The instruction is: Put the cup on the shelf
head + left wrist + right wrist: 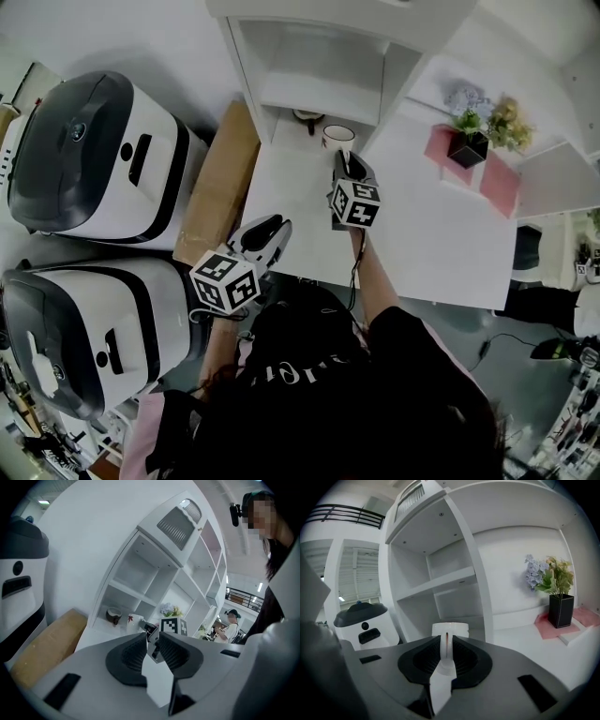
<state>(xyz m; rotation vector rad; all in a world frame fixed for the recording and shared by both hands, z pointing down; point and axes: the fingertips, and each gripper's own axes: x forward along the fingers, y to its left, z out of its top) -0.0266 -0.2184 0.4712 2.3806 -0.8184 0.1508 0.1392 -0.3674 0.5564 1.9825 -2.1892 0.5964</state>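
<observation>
Nearest, left gripper (pixel 152 641): jaws drawn almost together, nothing between them, held over the near left part of the white table (pixel 441 234). Right gripper (pixel 447 640): clamped on the handle of the white cup (pixel 450 629). Cup upright, long axis vertical, mouth up, handle pointing back toward the person. It is just in front of the lower compartment of the shelf (pixel 319 56). Cup base hidden behind the jaws, so contact with the table cannot be confirmed. Brown bowl (pixel 307 116) in that compartment, partly shadowed. Further right, a potted plant (pixel 468 142) on a pink mat (pixel 502 186). White-and-dark machines (pixel 94 155) stand left of the table
</observation>
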